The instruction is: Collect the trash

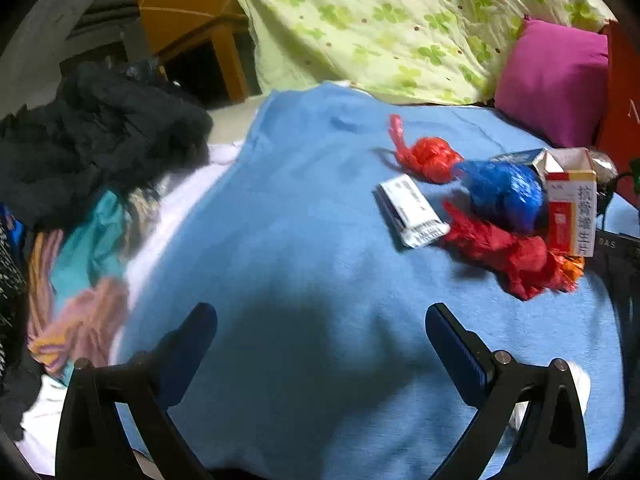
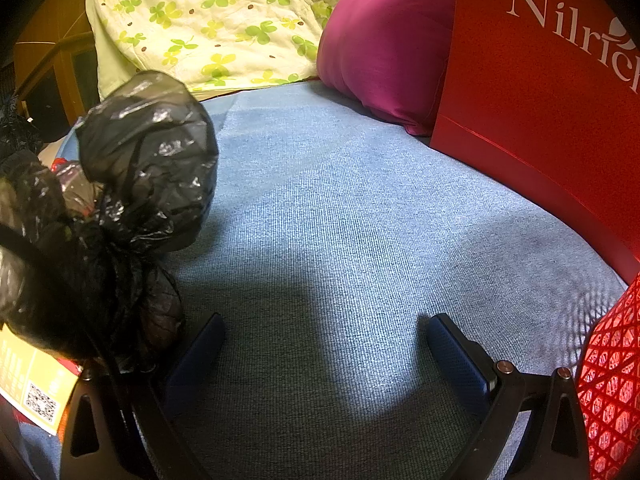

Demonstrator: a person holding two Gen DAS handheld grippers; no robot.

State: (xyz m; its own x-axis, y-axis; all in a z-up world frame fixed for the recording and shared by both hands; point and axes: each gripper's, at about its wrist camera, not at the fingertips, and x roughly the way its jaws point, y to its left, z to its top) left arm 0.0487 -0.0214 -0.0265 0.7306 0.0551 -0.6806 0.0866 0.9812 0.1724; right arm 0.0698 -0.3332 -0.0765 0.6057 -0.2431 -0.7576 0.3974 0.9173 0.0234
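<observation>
While both grippers hang spread and empty above the blue blanket, the trash lies in a cluster ahead and to the right of the left gripper: a white medicine box, a red knotted bag, a blue bag wad, a crumpled red wrapper and an upright red-and-white carton. Nearest the left gripper is the white medicine box, its long axis running away from the tool and slightly to the left, so the jaws would likely close across its narrow width. In front of the right gripper is only bare blanket; a black plastic bag bulges just beside its left finger, and a red gift bag stands to the right. The left hand looks better placed for the first pick.
</observation>
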